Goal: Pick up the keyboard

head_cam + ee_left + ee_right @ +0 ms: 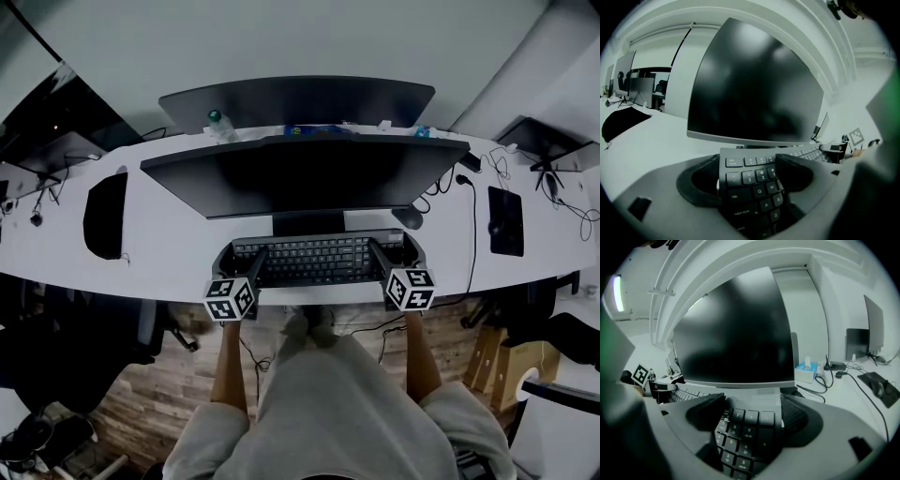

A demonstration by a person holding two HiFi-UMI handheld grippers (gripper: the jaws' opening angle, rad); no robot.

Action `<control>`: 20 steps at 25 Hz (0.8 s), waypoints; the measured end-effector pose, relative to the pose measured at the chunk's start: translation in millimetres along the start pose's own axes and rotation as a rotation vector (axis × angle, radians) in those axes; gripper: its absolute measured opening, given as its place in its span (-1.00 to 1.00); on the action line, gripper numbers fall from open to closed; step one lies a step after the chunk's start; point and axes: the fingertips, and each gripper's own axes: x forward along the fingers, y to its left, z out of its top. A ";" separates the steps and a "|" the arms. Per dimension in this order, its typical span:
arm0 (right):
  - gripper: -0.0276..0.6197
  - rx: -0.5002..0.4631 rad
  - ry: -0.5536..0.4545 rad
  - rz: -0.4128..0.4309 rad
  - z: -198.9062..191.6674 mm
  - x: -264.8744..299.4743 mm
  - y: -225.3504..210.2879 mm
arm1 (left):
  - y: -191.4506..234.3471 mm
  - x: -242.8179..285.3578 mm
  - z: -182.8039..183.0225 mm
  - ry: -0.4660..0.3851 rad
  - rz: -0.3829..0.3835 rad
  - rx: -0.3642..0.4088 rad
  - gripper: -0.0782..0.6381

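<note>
Black keyboard [314, 260] is clamped at both ends: left gripper [240, 259] fingers [697, 183] grip the esc/tab end, right gripper [397, 251] fingers [801, 419] grip the numpad end. It spans level between them over the near edge of the white counter [169, 244], just in front of the dark monitor [300, 173].

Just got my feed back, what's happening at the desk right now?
A person has a gripper in each hand. The left gripper is clamped on the left end of the dark keyboard, the right gripper on its right end. The keyboard is at the front of the white desk, below the big dark monitor. Whether it is clear of the desk I cannot tell.
</note>
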 end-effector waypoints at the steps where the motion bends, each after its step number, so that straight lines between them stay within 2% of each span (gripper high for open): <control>1: 0.23 -0.007 -0.012 0.000 5.4 -2.7 0.9 | -1.6 -2.4 4.5 -0.012 -0.001 0.002 0.18; 20: 0.23 -0.077 -0.193 0.024 88.4 -32.8 19.4 | -19.7 -40.9 84.5 -0.195 0.001 0.074 0.18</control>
